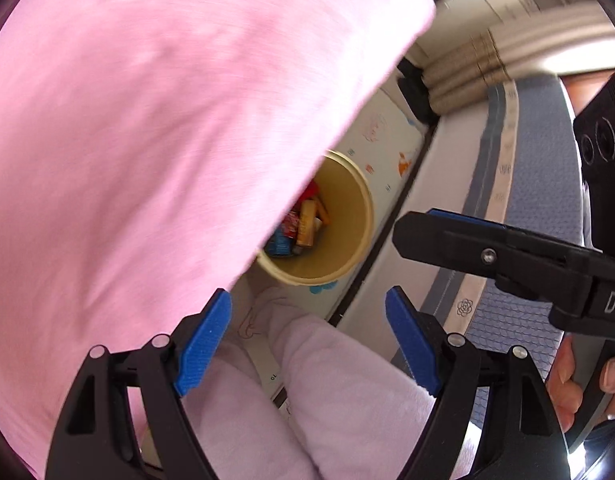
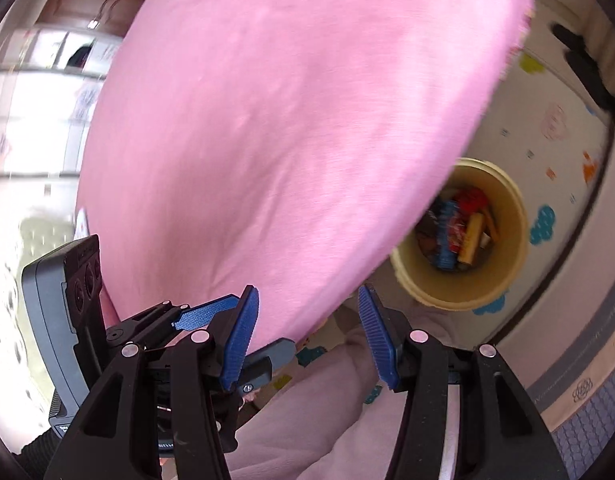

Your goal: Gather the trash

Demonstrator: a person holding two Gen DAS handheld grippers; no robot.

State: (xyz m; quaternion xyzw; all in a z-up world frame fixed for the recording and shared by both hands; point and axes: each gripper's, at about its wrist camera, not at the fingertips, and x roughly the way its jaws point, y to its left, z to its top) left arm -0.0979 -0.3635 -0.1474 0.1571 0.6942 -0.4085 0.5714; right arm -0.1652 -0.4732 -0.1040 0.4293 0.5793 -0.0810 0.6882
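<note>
- You are holding both grippers spread and empty: the left gripper [image 1: 307, 340] and the right gripper [image 2: 307, 336].
- A pink cloth [image 1: 167, 140] is hanging close ahead.
- The yellow bin [image 2: 511, 216] on the play mat [image 2: 555, 128] is already holding wrappers [image 2: 463, 232]; the collecting step looks nearly done, so next look for leftover trash.

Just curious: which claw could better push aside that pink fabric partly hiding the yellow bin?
Probably the left claw: open, at the edge of the pink fabric; the right claw is clear of it.
</note>
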